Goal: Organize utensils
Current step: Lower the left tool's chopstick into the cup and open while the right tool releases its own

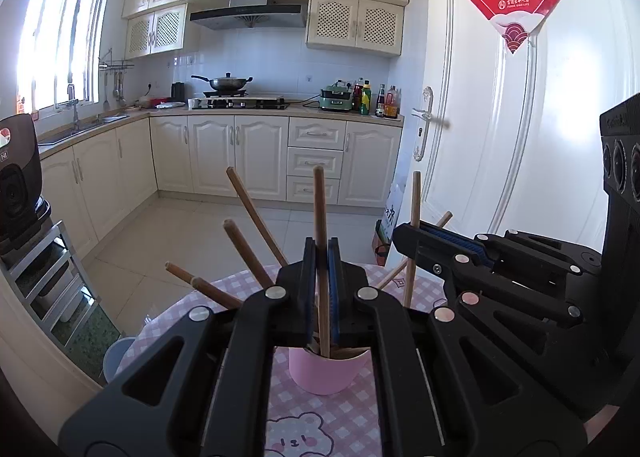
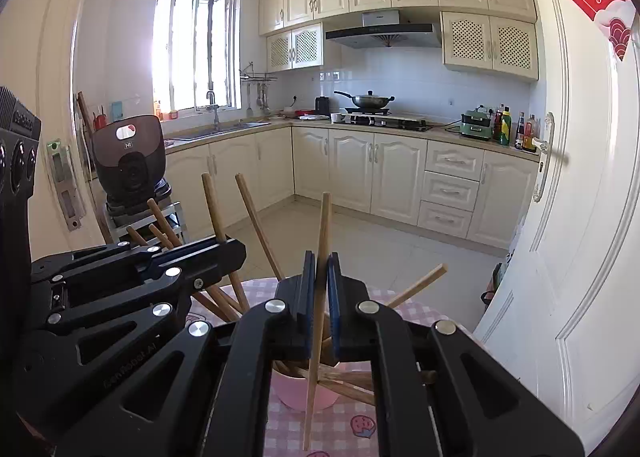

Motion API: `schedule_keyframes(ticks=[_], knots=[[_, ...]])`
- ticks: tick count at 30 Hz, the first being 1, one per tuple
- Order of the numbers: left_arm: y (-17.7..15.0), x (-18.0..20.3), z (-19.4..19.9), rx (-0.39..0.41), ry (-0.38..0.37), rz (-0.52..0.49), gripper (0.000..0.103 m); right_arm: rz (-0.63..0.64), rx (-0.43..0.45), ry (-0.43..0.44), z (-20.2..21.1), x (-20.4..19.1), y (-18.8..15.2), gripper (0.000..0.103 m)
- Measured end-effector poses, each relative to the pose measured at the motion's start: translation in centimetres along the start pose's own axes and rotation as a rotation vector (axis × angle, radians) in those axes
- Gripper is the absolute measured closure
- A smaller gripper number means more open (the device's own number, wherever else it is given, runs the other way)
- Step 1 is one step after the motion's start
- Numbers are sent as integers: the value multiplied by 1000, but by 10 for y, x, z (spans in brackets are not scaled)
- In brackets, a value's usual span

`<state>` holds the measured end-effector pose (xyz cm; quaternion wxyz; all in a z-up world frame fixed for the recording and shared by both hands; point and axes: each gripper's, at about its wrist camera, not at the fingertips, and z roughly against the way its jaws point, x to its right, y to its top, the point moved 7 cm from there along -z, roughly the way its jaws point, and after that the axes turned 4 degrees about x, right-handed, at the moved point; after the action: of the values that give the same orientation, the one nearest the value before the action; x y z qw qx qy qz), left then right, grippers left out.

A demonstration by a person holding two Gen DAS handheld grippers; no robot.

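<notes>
Wooden chopsticks filled both claws: the left claw point(image 1: 322, 257) was clamped on one chopstick point(image 1: 319, 209), the right claw point(image 2: 321, 273) on another point(image 2: 323, 225). The pink cup point(image 1: 326, 375) stood just below both, on the desk point(image 1: 332, 421).

My left tool point(image 1: 322, 257) and right tool point(image 2: 320, 271) are matt black plastic with shiny metal rivets. The chopsticks point(image 1: 320, 217) are bare, dull wood. The pink cup point(image 1: 326, 375) looks like smooth plastic, perhaps. A soft-looking checked cloth point(image 1: 320, 417) covers the tabletop.
</notes>
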<state>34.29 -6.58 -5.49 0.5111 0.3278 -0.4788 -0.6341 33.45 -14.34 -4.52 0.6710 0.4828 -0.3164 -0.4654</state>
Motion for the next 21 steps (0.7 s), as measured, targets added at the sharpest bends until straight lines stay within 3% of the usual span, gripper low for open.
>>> schedule_keyframes(ticks=[15, 21], knots=[[0, -7, -2, -36, -14, 46, 97, -5, 2, 1, 1, 2, 3, 98], [3, -8, -1, -44, -18, 59, 97, -70, 155, 20, 23, 5, 47, 99]])
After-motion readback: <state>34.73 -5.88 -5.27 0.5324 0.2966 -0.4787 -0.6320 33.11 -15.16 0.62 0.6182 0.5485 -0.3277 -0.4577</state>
